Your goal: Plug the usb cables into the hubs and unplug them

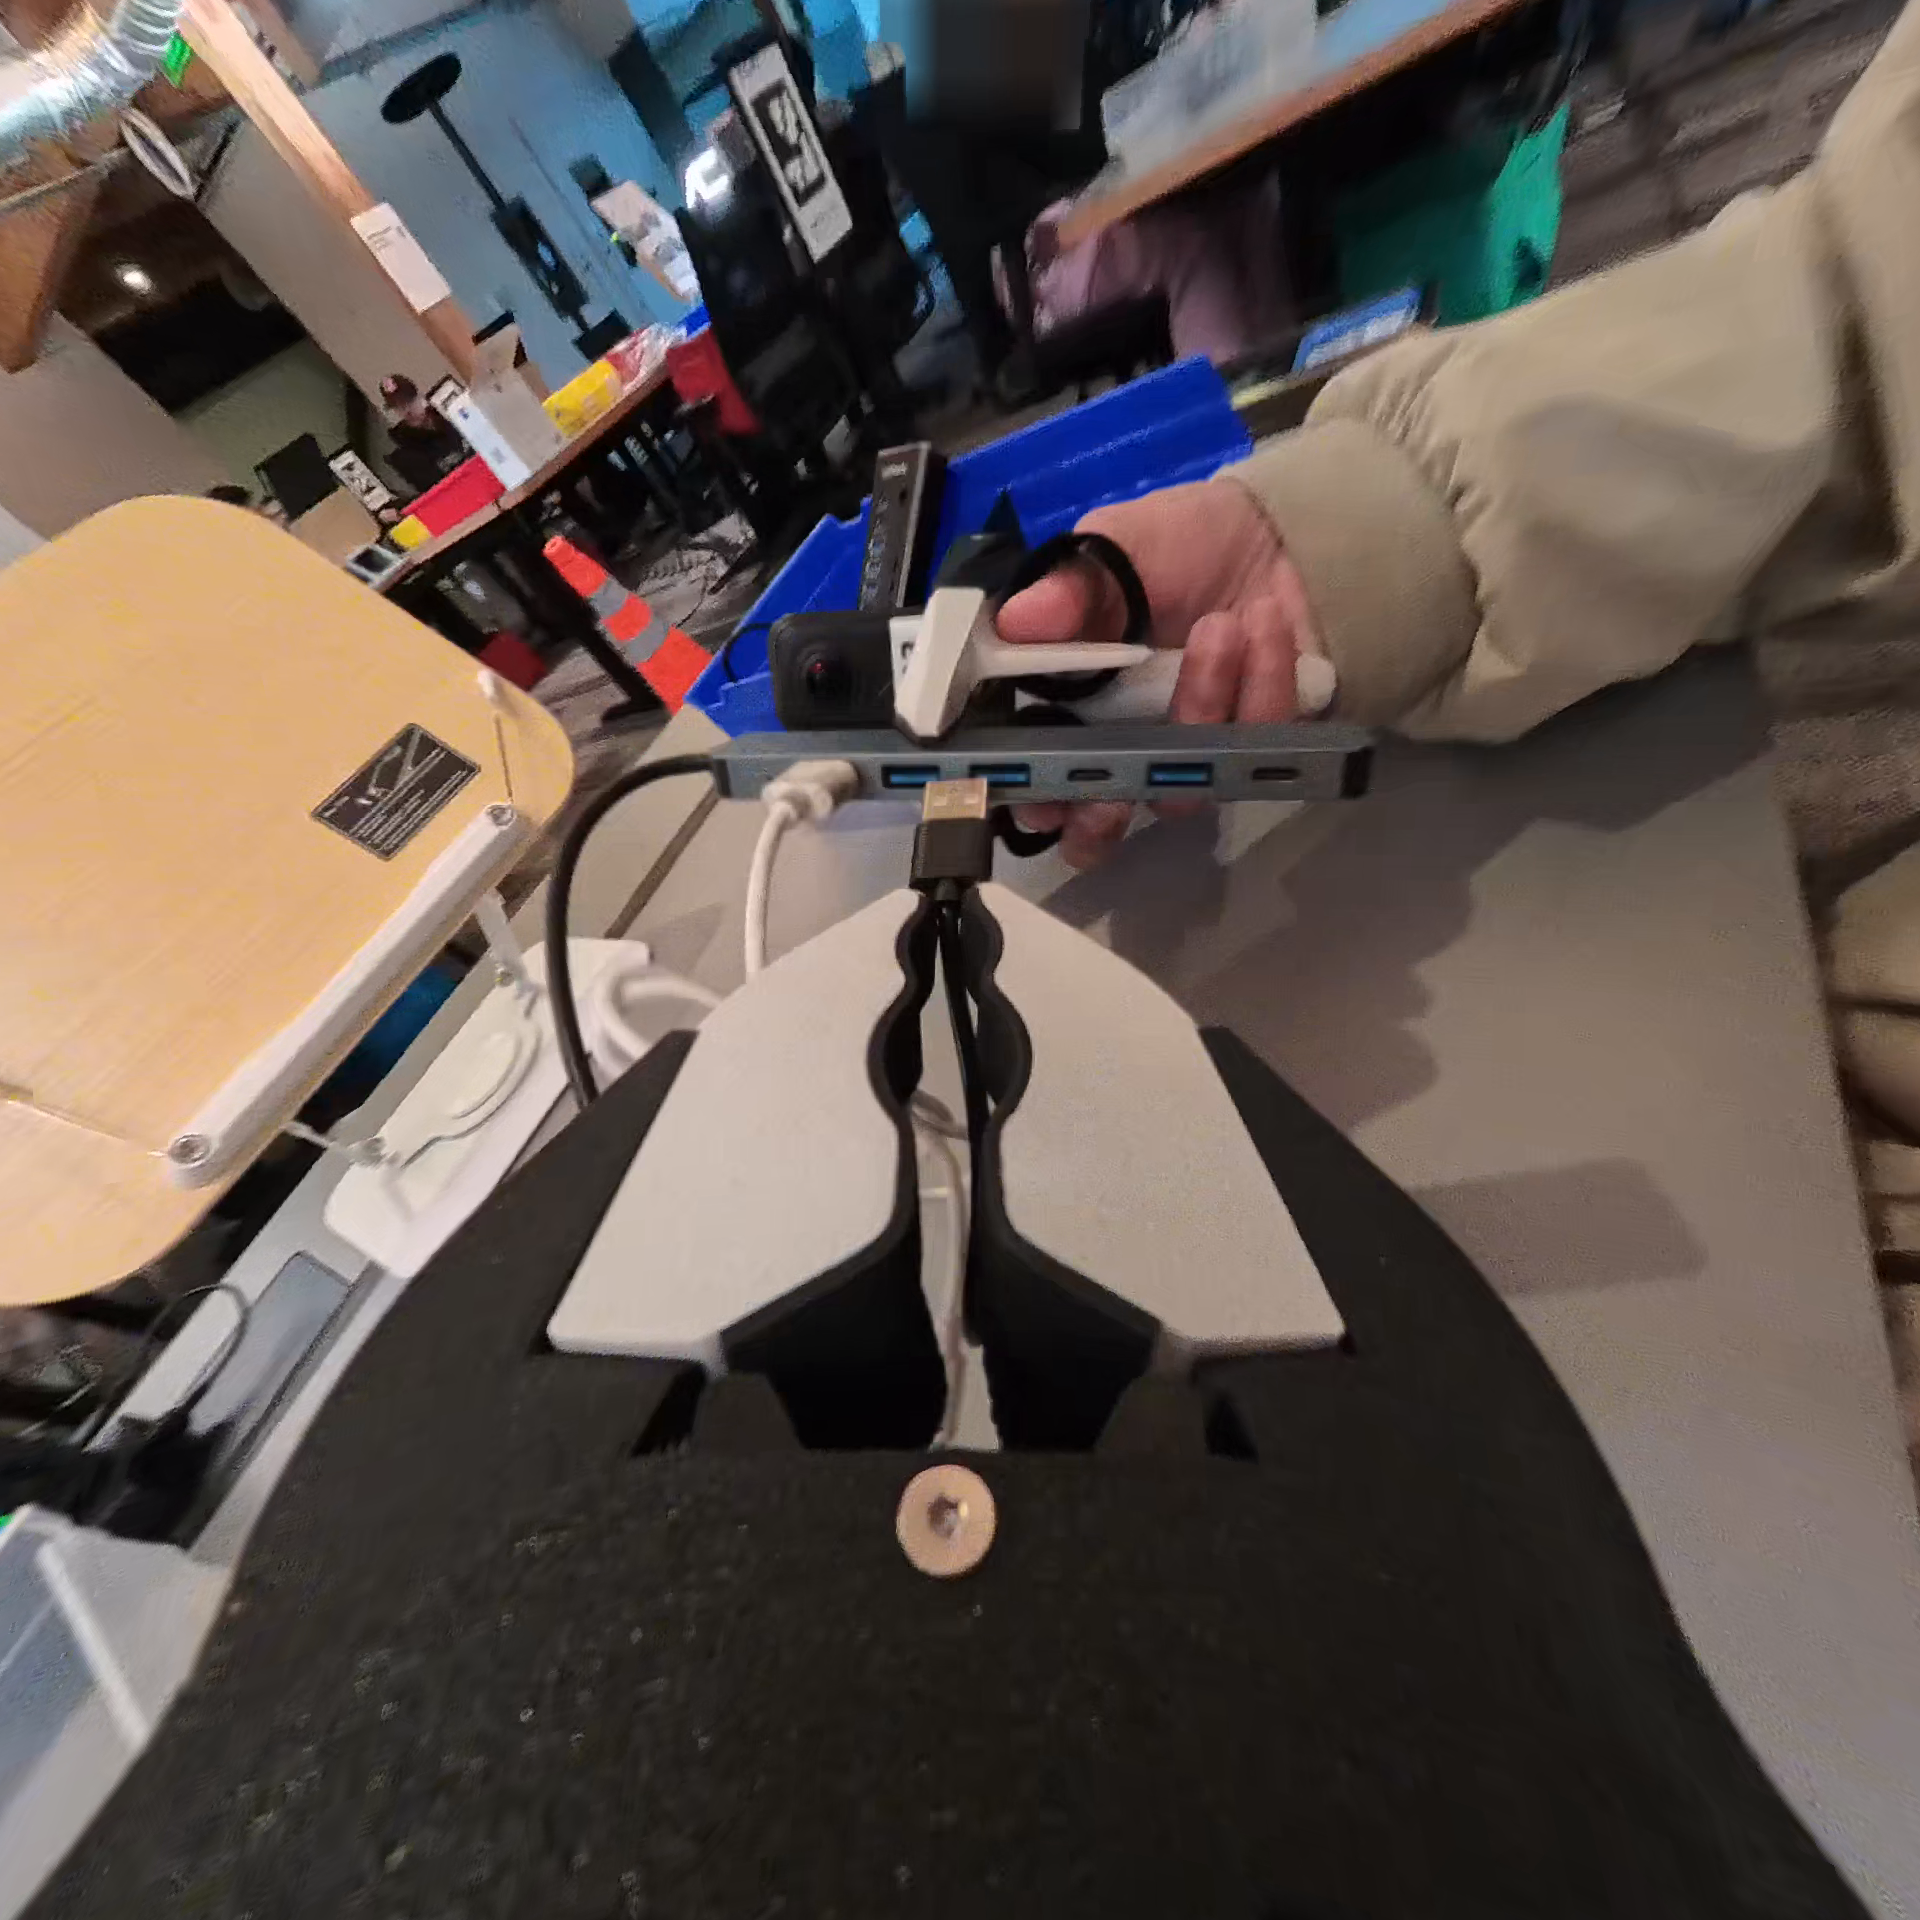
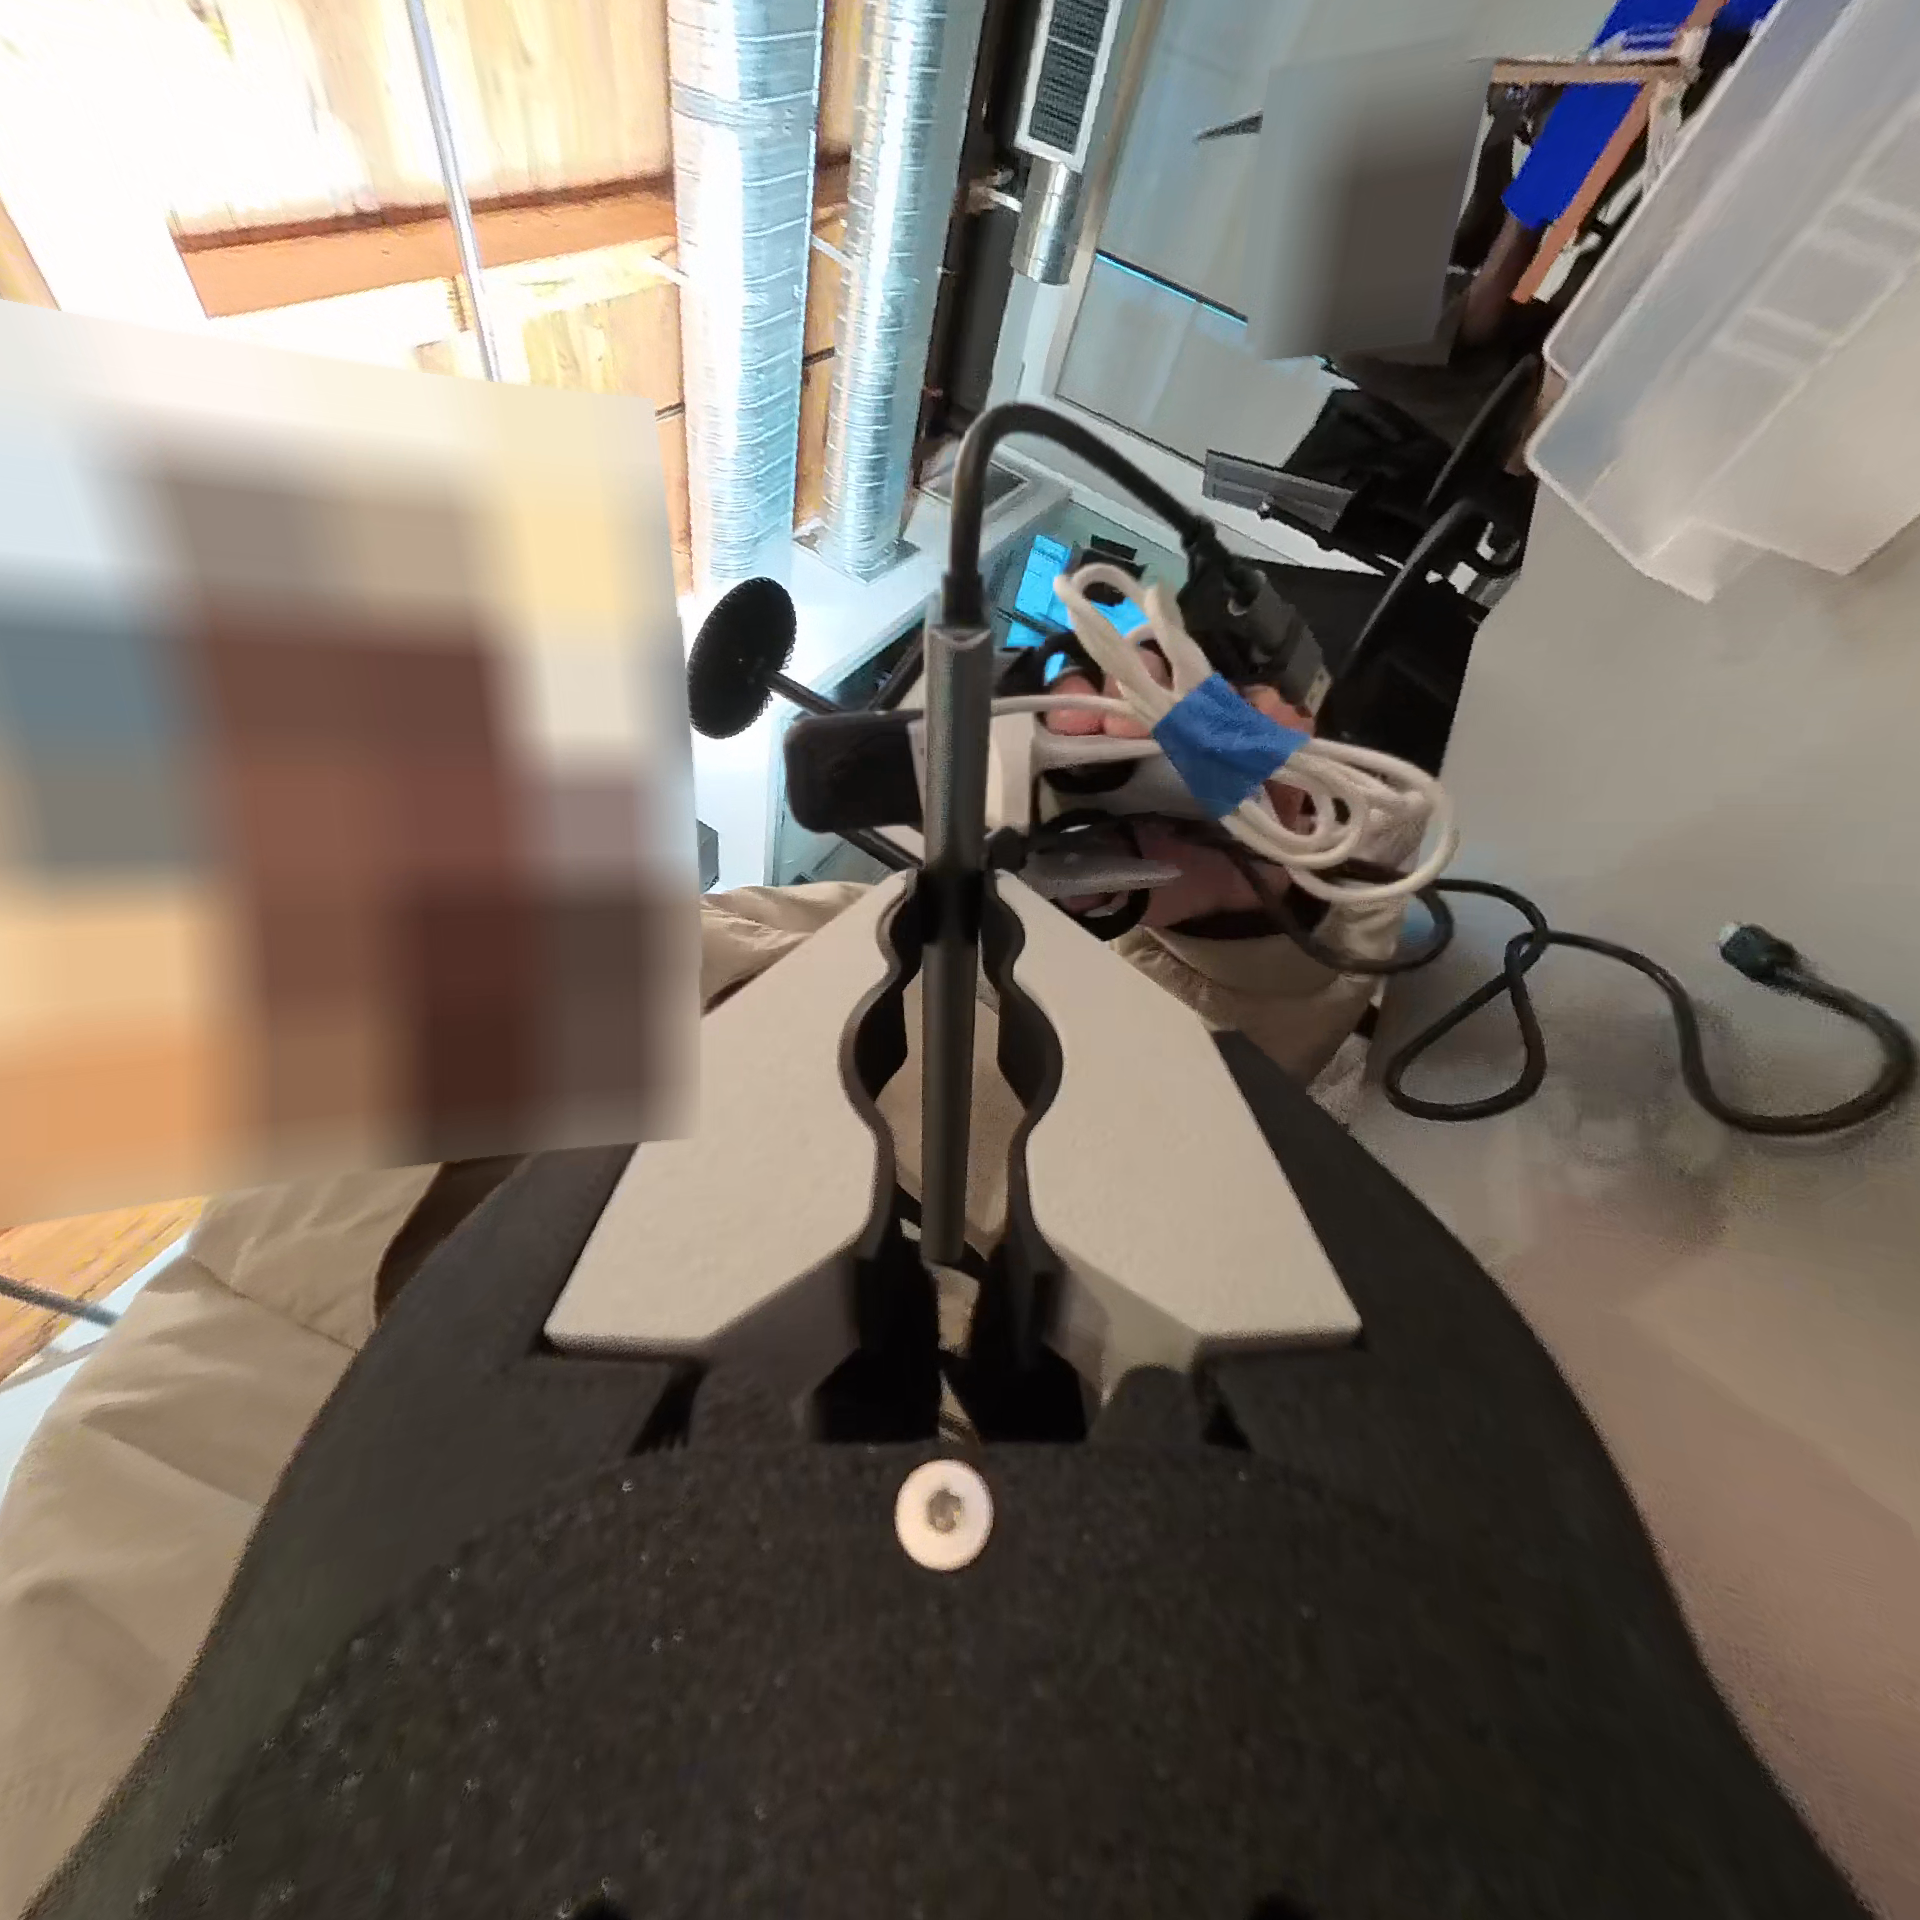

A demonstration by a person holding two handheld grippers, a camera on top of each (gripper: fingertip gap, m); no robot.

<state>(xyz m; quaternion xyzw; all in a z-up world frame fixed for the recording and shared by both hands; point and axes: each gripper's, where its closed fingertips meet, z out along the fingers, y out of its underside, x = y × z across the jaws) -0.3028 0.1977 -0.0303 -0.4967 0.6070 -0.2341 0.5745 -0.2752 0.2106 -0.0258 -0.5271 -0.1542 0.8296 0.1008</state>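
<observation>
Grey aluminium for the hub, and held level above the table by the right gripper, clamped down on its top and bottom faces. Leaves the whole row of ports turned toward the near side, open to whatever comes at them. Seen edge-on from the right wrist view, running lengthwise between the two closed fingers, with its own black cord arching off the far end.

Already carries a white plug in the leftmost port.

Pinched shut in the left gripper: the cord of a black USB plug, gripped just behind the moulded body so the metal tip sticks out free and points straight at the hub. Sits just below the second blue port, metal shell fully showing, so probably not in yet (a slight lift and a push forward would seat it). Gripping the cord rather than the body risks the plug wobbling on contact.

Hanging beside the hub in the right wrist view, a white cable bundle bound with blue tape. Lying loose on the table to the right, another black cable.
</observation>
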